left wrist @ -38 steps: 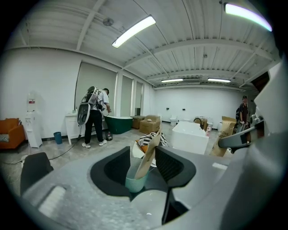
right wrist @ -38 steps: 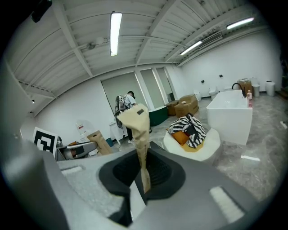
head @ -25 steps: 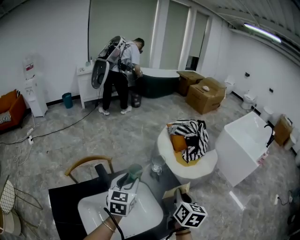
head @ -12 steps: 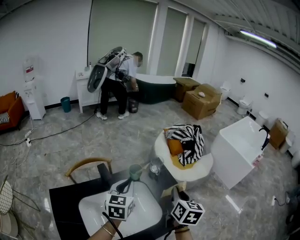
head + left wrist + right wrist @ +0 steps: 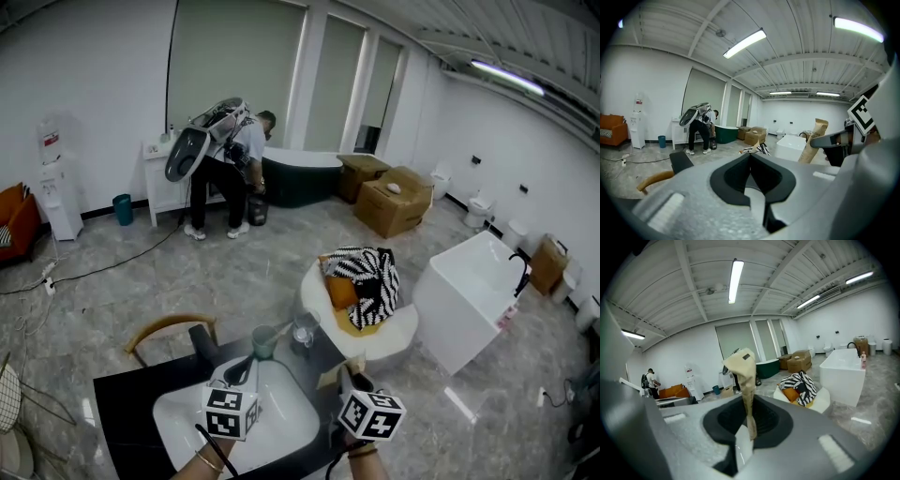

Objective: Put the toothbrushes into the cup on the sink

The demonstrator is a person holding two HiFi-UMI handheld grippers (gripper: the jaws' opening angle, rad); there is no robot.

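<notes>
A green cup (image 5: 265,340) stands on the black counter behind the white sink basin (image 5: 281,422), with a clear glass (image 5: 303,328) to its right. My left gripper (image 5: 239,370) hovers over the basin just short of the cup. Its jaws (image 5: 750,161) are shut with nothing between them. My right gripper (image 5: 349,382) is at the basin's right edge. It is shut (image 5: 746,427) on a toothbrush in a tan paper wrapper (image 5: 744,376), which stands upright. The same wrapper (image 5: 812,139) shows at the right of the left gripper view. I cannot see what is inside the cup.
A wooden chair back (image 5: 169,328) curves behind the counter's left side. A white round seat with striped and orange cushions (image 5: 361,281) sits past the counter, and a white bathtub (image 5: 469,291) to its right. A person (image 5: 225,159) bends over far back.
My left gripper has pulled back from above the green cup toward me, over the basin. The right gripper has stayed put with the wrapped toothbrush.
</notes>
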